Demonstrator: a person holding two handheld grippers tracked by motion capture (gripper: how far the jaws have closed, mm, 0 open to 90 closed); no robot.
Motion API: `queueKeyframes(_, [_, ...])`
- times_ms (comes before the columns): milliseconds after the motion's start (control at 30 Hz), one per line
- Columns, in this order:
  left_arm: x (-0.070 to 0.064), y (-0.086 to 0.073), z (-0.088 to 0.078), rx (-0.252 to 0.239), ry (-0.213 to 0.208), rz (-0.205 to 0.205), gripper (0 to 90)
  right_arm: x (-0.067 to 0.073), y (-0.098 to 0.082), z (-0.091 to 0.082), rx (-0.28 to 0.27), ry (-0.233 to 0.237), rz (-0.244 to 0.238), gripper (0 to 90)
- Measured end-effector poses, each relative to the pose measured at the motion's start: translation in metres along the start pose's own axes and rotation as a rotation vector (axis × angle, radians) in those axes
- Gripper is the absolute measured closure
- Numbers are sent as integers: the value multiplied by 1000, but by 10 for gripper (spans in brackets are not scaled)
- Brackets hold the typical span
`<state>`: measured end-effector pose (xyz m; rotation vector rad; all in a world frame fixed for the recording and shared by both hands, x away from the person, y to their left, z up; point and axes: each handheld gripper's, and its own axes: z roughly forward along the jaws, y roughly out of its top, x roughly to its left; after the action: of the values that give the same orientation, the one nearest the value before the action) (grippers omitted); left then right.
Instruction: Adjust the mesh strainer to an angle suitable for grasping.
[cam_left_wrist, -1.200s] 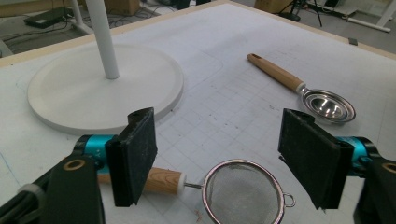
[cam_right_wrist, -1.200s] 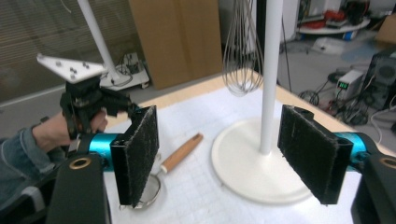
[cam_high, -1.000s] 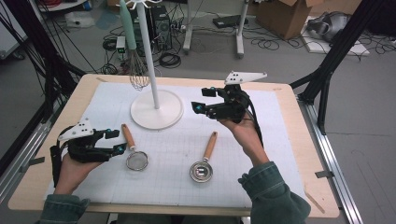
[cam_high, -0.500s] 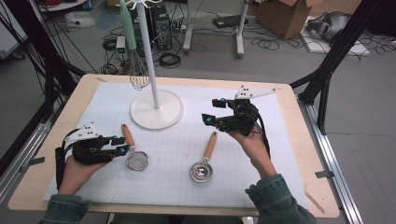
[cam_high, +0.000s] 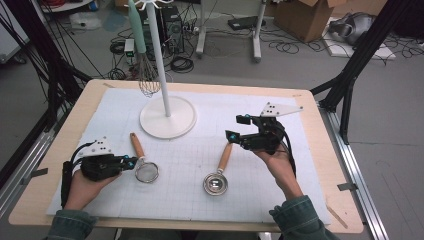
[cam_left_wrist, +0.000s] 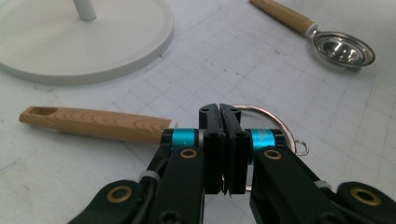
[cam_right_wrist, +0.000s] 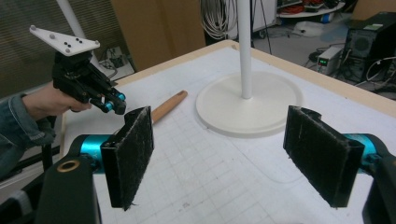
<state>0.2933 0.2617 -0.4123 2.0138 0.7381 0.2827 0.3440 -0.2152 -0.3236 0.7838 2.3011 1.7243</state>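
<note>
Your left tongs (cam_high: 131, 162) sit low at the near left of the tabletop (cam_high: 320, 125), their jaws having just been closing and now pressed together, at the neck of the small mesh strainer (cam_high: 146, 172), where the wooden handle meets the ring; in the left gripper view the strainer's neck runs behind the closed jaw tips, and I cannot tell whether anything is caught between them. The strainer lies flat on the white gridded mat (cam_high: 250, 107), handle pointing far and slightly left. Your right tongs (cam_high: 238, 127) hang above the mat right of centre with jaws wide apart and nothing between the pads (cam_right_wrist: 135, 154); they are just beyond the handle end of the metal scoop (cam_high: 216, 183). The scoop rests flat on the mat, bowl near, wooden handle angled far and right. The white stand (cam_high: 167, 116) occupies the far left of the mat, with a whisk (cam_high: 147, 82) hanging beside its pole.
</note>
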Motion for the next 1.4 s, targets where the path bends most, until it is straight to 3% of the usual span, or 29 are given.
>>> queueKeyframes(233, [0,-6,-2,39,10,8,888,6,-12,-5,4,-14,3,236])
queueKeyframes(767, [4,-20,6,84,12,-19,887,16,-24,-1,36,-26,-14,233])
queueKeyframes(1400, [10,-15,24,109,29,-27,886,17,-27,-1,43,-33,-21,233])
